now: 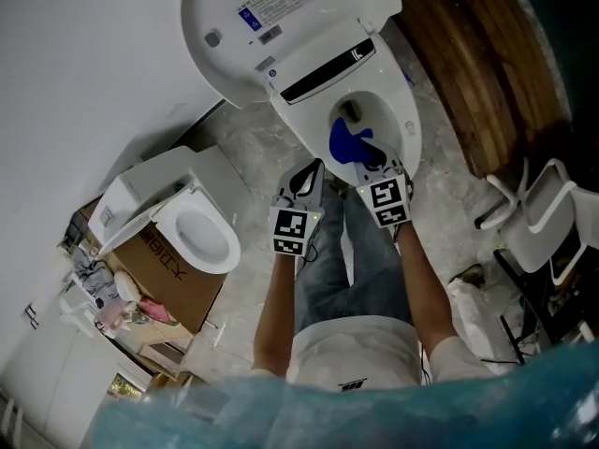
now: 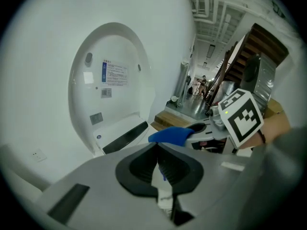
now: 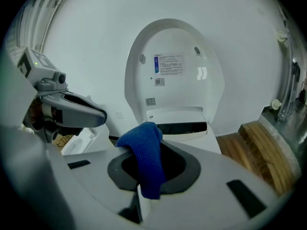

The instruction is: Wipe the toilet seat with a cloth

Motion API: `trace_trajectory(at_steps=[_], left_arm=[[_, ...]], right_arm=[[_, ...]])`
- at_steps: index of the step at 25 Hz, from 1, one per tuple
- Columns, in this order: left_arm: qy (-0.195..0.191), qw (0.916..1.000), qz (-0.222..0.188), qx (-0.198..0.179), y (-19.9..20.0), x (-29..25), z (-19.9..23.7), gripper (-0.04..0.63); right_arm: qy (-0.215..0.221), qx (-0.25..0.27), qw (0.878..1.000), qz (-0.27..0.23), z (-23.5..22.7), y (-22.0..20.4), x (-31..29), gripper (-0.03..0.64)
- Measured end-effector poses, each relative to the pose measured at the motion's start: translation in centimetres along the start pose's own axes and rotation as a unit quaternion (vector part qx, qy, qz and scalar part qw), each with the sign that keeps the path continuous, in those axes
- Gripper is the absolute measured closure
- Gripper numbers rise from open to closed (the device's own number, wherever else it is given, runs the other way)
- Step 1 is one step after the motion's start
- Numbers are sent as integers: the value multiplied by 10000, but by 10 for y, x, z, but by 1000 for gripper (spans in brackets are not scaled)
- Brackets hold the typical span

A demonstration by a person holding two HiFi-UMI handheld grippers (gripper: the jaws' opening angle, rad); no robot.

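Two toilets are in view: one toilet (image 1: pixel 409 134) with its lid (image 1: pixel 253 26) raised, and a second toilet (image 1: pixel 201 237) on a cardboard box (image 1: pixel 173 279). The right gripper (image 1: pixel 372 160) clamps the single blue cloth (image 1: pixel 348 143) over the open bowl, near its front rim. The left gripper (image 1: pixel 314 171) is just beside it, jaws closed on nothing.

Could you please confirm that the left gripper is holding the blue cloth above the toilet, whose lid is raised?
Not quite. The right gripper holds the blue cloth, as the right gripper view shows. The left gripper is shut with nothing between its jaws. The cloth is above the toilet, and the lid is raised.
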State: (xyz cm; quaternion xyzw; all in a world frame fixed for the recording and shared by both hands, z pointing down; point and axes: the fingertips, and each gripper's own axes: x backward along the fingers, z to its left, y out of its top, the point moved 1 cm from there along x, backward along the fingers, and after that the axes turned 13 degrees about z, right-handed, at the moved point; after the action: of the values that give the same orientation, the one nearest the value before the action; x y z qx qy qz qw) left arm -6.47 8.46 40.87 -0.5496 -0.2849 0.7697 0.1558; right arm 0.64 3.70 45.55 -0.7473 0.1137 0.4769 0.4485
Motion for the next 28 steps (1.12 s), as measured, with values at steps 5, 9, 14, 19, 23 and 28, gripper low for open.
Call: trace_trajectory(at_steps=[5, 9, 14, 19, 23, 28], left_arm=[[-147, 9999, 83, -4, -15, -29, 19, 584], [-237, 9996, 146, 19, -25, -50, 32, 584], [-300, 9993, 191, 85, -34, -71, 49, 584], [-305, 9993, 203, 117, -38, -88, 66, 584], [-271, 9993, 231, 141, -43, -96, 78, 584], [-213, 9991, 290, 225, -54, -102, 91, 584]], right_arm=[[-19, -36, 10000, 78, -4, -4, -40, 588], [-18, -60, 9999, 146, -7, -7, -68, 588], [11, -53, 9997, 247, -9, -8, -102, 588], [-9, -80, 9994, 342, -14, -10, -133, 588], [82, -6, 9989, 472, -10, -15, -155, 588], [159, 216, 9966, 776, 1, -27, -180, 588]])
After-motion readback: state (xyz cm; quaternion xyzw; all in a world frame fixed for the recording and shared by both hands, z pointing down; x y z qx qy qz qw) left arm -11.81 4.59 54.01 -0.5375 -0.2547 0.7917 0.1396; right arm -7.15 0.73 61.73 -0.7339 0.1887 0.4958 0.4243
